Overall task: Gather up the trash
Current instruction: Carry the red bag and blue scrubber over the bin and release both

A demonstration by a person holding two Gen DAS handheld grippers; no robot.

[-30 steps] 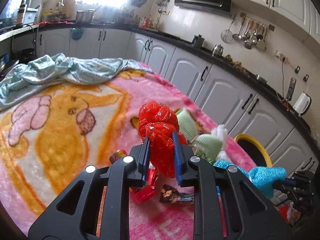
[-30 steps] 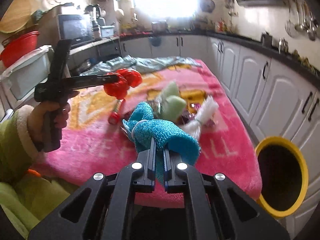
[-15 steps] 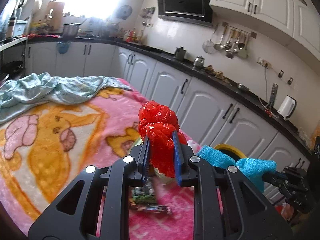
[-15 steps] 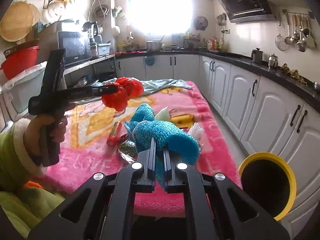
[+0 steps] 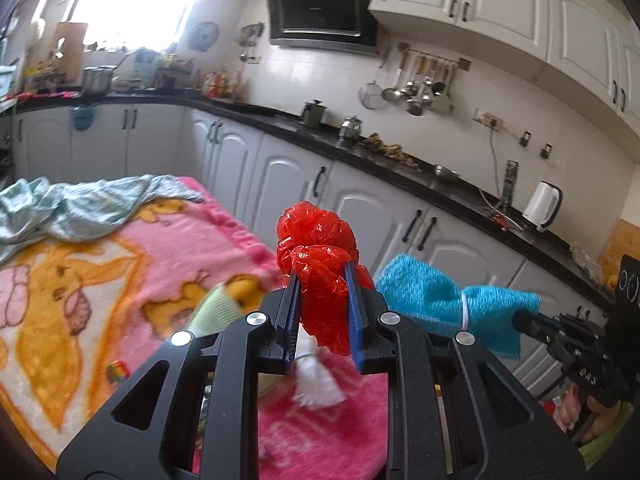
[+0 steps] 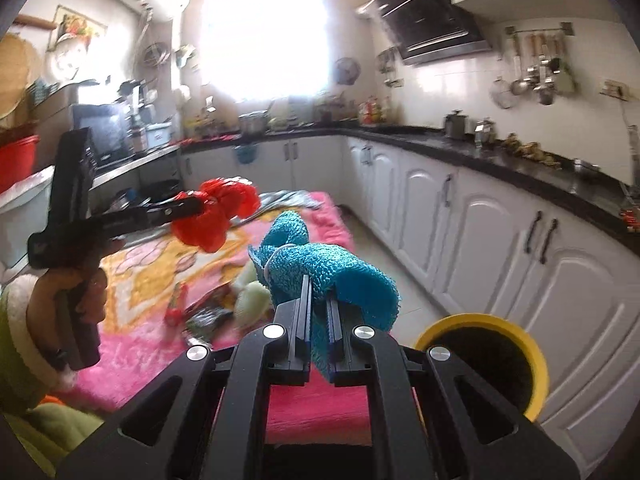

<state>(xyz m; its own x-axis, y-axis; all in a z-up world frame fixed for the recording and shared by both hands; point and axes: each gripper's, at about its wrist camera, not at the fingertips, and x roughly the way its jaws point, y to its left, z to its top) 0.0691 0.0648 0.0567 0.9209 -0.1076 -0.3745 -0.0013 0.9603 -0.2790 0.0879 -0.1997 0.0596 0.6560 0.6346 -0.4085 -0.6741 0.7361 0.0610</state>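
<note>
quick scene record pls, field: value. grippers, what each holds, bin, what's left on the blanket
left gripper: shut on red plastic bag, held above the blanket
right gripper: shut on blue cloth, tied with a white band
bin: yellow rim, dark inside, on the floor beside the blanket's edge, to the right in the right wrist view
blanket: pink with cartoon print
left on blanket: pale green bundle, white bundle, red wrapper, crumpled grey-green sheet at far end
person: left hand, green sleeve

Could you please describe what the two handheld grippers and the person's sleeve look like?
Both the left gripper and the right gripper are black plastic frames with triangular cut-outs, silver bolts and blue-edged fingers. The sleeve is green with a fluffy white cuff.
</note>
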